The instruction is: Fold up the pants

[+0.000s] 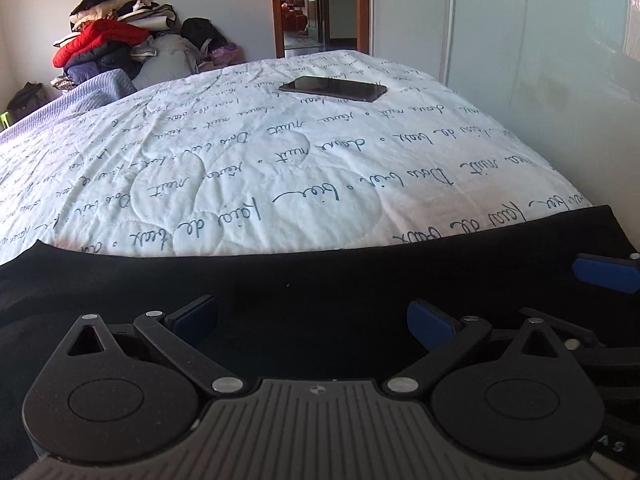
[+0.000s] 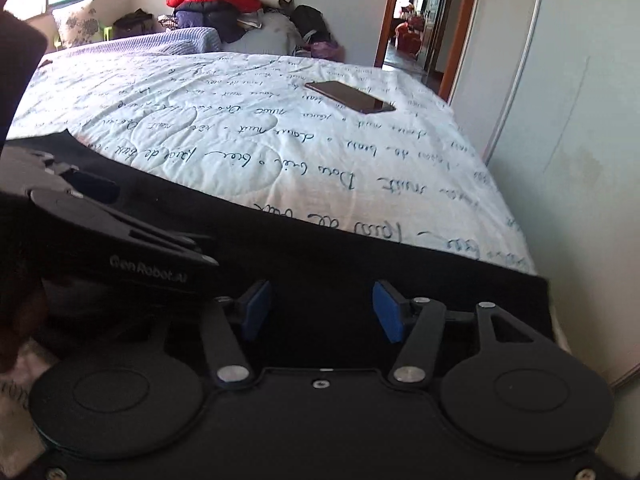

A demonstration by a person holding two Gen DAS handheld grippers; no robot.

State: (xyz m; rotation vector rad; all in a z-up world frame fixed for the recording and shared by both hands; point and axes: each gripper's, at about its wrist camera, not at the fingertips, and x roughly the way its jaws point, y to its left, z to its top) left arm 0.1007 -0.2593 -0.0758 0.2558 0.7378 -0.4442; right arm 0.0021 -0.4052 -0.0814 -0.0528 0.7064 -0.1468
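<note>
Nearest the cameras, both tongs, left tongs [image 1: 312,320] and right tongs [image 2: 320,310], stand wide over the black pants [image 1: 320,280], gripping nothing; the pants lie along the bed's [image 1: 240,168] near edge, a phone [image 1: 334,89] farther back.

Looking like a home bedroom: bed [image 1: 280,168] wearing a script-printed quilt, clothes pile [image 1: 108,40] leaning at the wall, doorway [image 1: 316,4] opening beyond.

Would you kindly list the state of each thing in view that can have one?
pants: black, spread flat on the near edge of the bed
left gripper: open, over the pants
right gripper: open, over the pants
phone: lying flat on the quilt, screen dark
quilt: spread over the bed
door: open
clothes pile: heaped untidily
</note>
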